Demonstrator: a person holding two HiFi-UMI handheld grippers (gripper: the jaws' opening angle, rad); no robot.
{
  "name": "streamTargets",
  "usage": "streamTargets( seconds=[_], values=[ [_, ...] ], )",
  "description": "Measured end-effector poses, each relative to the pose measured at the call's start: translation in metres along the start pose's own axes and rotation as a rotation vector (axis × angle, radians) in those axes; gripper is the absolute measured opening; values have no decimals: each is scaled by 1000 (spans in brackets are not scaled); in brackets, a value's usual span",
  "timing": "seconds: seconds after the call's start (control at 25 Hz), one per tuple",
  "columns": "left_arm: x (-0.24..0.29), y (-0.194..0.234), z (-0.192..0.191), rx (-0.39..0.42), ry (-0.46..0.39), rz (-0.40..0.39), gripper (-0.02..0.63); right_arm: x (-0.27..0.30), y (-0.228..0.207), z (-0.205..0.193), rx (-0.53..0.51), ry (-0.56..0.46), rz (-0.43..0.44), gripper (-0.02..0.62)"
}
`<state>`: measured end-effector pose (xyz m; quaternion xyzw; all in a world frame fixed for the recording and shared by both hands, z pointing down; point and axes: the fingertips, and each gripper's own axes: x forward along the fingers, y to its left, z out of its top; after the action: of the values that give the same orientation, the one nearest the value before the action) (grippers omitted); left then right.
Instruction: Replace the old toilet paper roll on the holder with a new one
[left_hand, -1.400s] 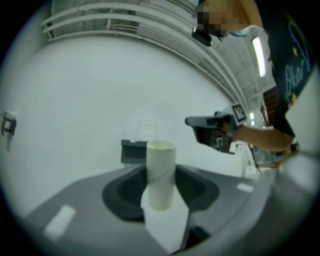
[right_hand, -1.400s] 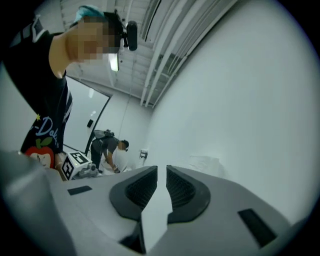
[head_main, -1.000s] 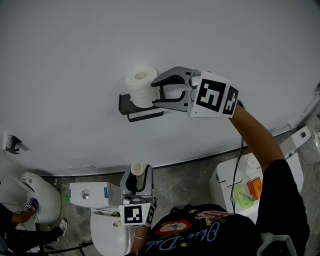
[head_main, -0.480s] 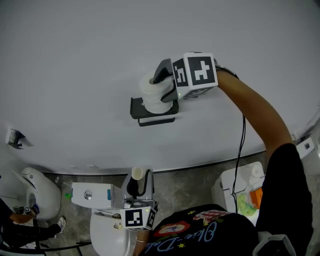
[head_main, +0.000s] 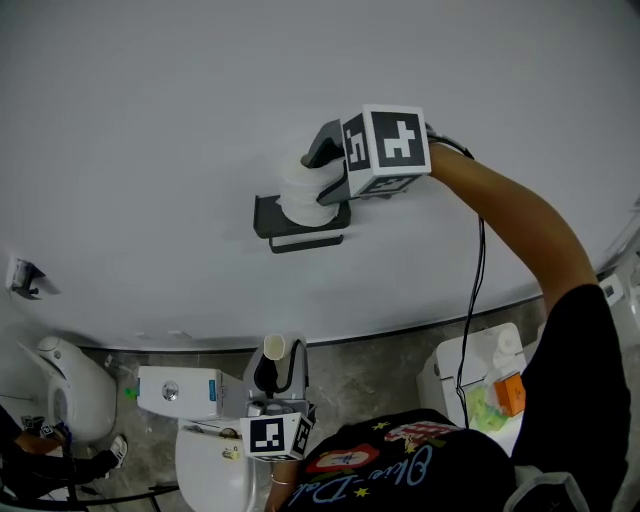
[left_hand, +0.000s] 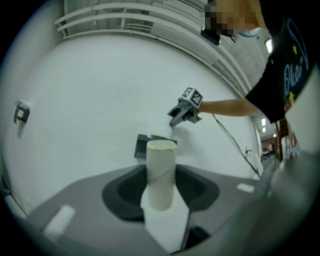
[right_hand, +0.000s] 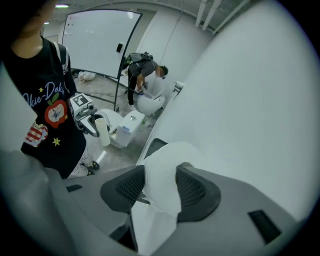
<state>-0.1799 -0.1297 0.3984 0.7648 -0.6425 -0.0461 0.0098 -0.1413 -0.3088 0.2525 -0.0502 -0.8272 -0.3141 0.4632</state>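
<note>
A new white toilet roll (head_main: 298, 192) sits on the black wall holder (head_main: 290, 230). My right gripper (head_main: 313, 178) points down along the wall, open, and the roll (right_hand: 162, 180) lies loosely between its fingers. Low in the head view, my left gripper (head_main: 275, 368) is shut on the old bare cardboard tube (head_main: 274, 347). In the left gripper view the tube (left_hand: 161, 172) stands upright between the jaws with a scrap of paper hanging from it. Beyond the tube are the holder (left_hand: 141, 146) and the right gripper (left_hand: 175, 117).
A white toilet (head_main: 205, 462) and a white box (head_main: 180, 388) lie below my left gripper. Another toilet (head_main: 75, 385) stands at the left with a person crouched beside it. At the right is a white bin (head_main: 465, 372). A black cable (head_main: 474, 300) hangs from my right arm.
My right gripper swung from the holder's right side to above it and tipped downward. The roll came down onto the holder and the jaws spread wider. My left gripper stayed put.
</note>
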Motion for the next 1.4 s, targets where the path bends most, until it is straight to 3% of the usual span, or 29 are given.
streamTargets(
  seconds=[0.12, 0.36, 0.56, 0.68, 0.88, 1.12, 1.4],
  values=[
    [1, 0, -4, 2, 11, -9, 169, -14, 4, -5, 87, -167, -84, 201],
    [14, -12, 2, 36, 34, -71, 169, -82, 42, -27, 371, -707, -353, 199],
    [30, -21, -2, 76, 55, -126, 170, -86, 102, -95, 649, -913, -529, 199],
    [36, -27, 4, 106, 59, -148, 169, -55, 126, -126, 822, -970, -531, 199],
    [29, -21, 4, 94, 66, -133, 169, 12, 124, -144, 958, -998, -465, 198],
    [19, -5, 1, 148, 102, -77, 169, 35, 100, -148, 983, -1085, -426, 198],
    [16, 6, -2, 127, 112, -53, 169, 64, 88, -108, 985, -1128, -310, 196]
  ],
)
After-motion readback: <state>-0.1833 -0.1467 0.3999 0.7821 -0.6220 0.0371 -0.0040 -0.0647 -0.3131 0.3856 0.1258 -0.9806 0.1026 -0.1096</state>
